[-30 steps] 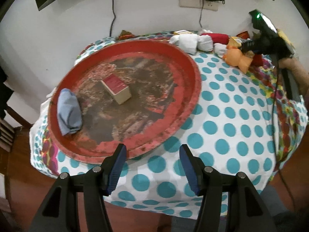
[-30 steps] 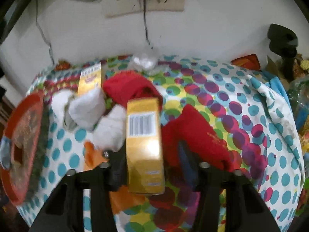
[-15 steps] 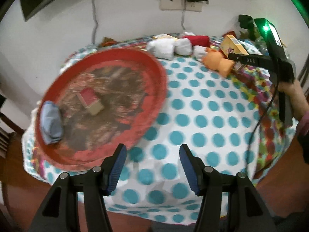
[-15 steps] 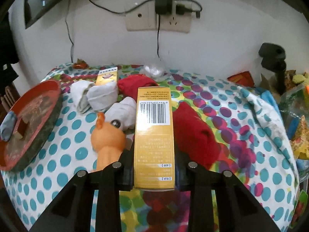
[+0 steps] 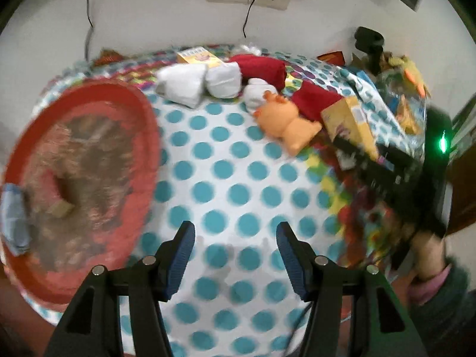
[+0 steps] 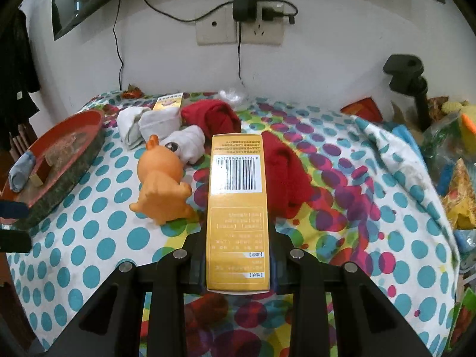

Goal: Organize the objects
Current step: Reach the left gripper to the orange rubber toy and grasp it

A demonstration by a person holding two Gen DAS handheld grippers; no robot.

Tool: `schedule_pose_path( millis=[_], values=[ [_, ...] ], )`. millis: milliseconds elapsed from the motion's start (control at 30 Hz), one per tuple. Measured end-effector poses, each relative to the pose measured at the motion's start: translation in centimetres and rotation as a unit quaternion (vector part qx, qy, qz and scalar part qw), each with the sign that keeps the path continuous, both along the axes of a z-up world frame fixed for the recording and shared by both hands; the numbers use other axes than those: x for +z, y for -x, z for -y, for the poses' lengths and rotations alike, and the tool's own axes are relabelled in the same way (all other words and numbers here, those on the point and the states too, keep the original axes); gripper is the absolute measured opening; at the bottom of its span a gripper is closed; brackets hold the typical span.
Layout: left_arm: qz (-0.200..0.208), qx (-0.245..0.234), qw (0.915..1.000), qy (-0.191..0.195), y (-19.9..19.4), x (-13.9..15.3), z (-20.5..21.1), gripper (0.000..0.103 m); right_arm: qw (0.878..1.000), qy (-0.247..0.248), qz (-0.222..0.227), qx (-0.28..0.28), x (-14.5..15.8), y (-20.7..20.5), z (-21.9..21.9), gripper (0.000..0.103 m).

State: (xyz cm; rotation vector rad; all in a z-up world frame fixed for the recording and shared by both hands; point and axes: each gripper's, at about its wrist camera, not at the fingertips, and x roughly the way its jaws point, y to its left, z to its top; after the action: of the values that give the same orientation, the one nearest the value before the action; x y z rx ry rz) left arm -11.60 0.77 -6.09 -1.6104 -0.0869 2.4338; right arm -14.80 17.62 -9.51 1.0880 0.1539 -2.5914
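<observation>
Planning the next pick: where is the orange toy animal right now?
In the right wrist view the orange toy animal lies on the dotted tablecloth, just left of the yellow box held in the right gripper, with rolled white socks behind it.

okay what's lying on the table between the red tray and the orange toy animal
Nothing: in the left wrist view, only bare dotted tablecloth lies between the red tray and the orange toy animal.
</observation>
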Motion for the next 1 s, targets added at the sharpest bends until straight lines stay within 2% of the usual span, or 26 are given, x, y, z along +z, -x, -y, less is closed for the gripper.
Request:
schedule_pose_path(
  millis=[133,267,333,500,533,567,733,1000],
  values=[
    [0.037,0.041,0.9974,-0.046,3.8,-0.9,-1.5,0.058,1.0,-0.004,0.014,0.009,-0.4,0.2,0.4,0.028],
    [0.049,0.07,0.9943,-0.065,6.5,-1.3,-2.9,0.058,1.0,-0.004,0.017,0.007,-0.6,0.2,0.5,0.028],
    [0.064,0.076,0.9909,-0.09,7.9,-1.5,-3.6,0.058,1.0,-0.003,0.015,0.003,-0.5,0.1,0.4,0.028],
    [0.064,0.117,0.9829,-0.126,10.1,-1.4,-4.4,0.06,1.0,0.018,0.016,-0.005,-0.4,0.2,-0.3,0.028],
    [0.063,0.123,0.9825,-0.125,10.4,-1.5,-4.7,0.067,1.0,0.021,0.017,-0.006,-0.4,0.2,-0.4,0.028],
    [0.067,0.126,0.9821,-0.124,10.6,-1.6,-4.9,0.07,1.0,0.024,0.018,-0.006,-0.4,0.2,-0.5,0.028],
    [0.082,0.139,0.9802,-0.116,11.4,-3.1,-5.7,0.07,1.0,0.024,0.015,-0.006,-0.3,0.2,-0.5,0.028],
    [0.063,0.13,0.9851,-0.094,12.3,-3.5,-6.8,0.07,1.0,0.025,0.018,-0.006,-0.4,0.4,-0.4,0.028]
  ],
)
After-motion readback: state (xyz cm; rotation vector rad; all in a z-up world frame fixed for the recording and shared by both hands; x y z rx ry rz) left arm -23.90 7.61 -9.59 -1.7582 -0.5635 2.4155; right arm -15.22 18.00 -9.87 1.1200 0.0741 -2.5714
